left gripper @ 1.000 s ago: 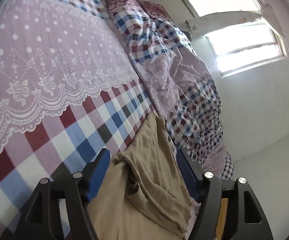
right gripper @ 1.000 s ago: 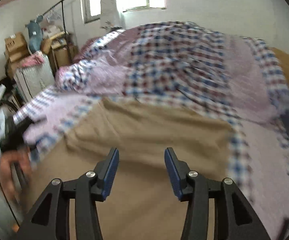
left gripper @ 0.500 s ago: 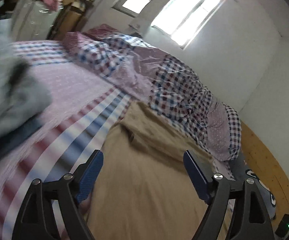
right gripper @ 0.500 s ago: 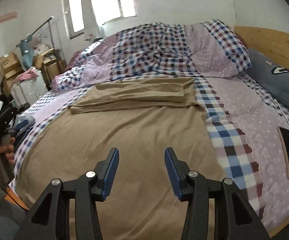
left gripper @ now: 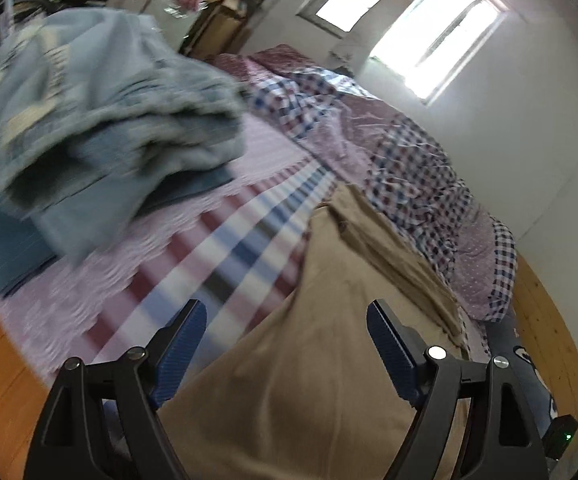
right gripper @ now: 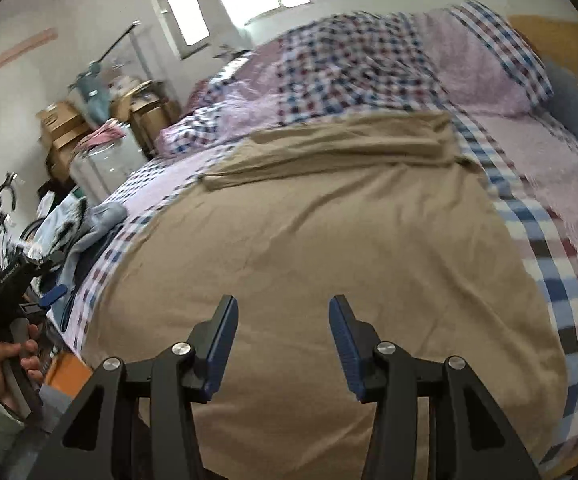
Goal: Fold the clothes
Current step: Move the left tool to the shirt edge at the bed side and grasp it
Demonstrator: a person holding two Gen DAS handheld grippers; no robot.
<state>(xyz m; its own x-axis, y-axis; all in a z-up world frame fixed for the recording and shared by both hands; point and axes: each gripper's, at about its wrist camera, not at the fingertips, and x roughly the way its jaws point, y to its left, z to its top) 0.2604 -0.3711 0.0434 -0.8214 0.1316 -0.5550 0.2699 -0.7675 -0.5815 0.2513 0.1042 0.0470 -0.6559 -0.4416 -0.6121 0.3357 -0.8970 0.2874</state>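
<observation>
Tan garment (right gripper: 321, 248) lies spread flat on the bed (right gripper: 561, 280), its far edge folded over (near the checked quilt (right gripper: 361, 64)). Right gripper (right gripper: 283, 338) hovers above it, fingers apart, empty. Left gripper (left gripper: 285, 346) likewise apart, empty. Blurred blue pile (left gripper: 101, 120), probably clothes, sits at the bed's left.

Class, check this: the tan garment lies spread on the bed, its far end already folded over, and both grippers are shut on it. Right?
One error: both grippers are open, holding nothing. The left gripper and right gripper show jaws apart above the tan garment in their wrist views. The rest stands.
</observation>
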